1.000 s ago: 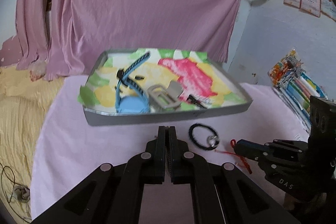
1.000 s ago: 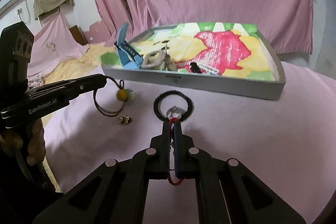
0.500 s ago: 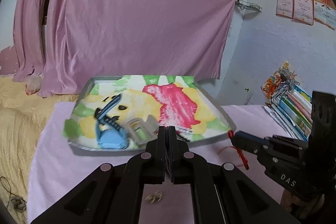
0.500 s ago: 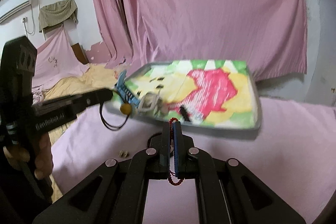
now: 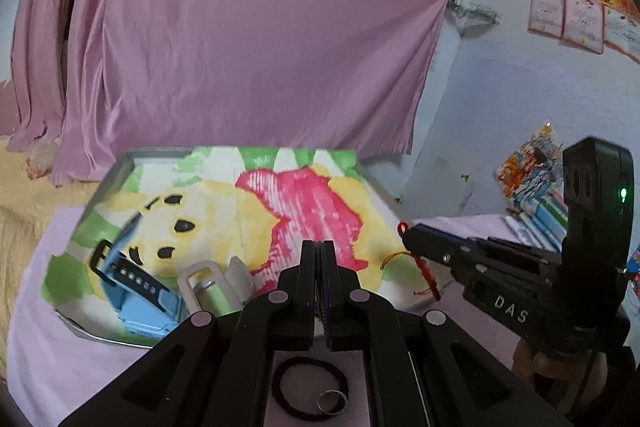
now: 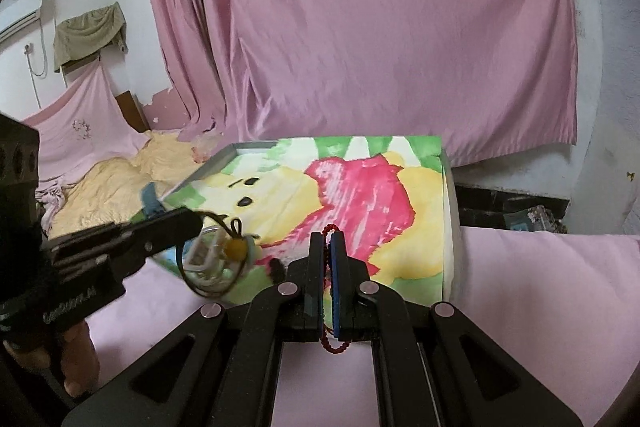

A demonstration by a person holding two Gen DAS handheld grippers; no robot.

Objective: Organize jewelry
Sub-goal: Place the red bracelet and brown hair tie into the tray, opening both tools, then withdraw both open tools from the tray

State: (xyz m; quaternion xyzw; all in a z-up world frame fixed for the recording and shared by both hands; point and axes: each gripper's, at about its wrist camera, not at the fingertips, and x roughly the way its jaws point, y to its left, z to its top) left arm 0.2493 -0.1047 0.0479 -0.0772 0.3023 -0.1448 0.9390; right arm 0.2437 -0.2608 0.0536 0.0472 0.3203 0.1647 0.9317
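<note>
- Two grippers, both w/ jaws squeezed on jewelry: your right gripper pinches the red bead string, your left gripper pinches the dark cord w/ yellow bead.
- Tray sits just ahead of & under both tips.
- Step: carrying stuff to tray.
- Next: go low over the picture, let jaws apart. Black ring bracelet waits behind left jaws.

red bead bracelet: pinched, over tray | cord necklace: dangling | black ring: on cloth
</note>
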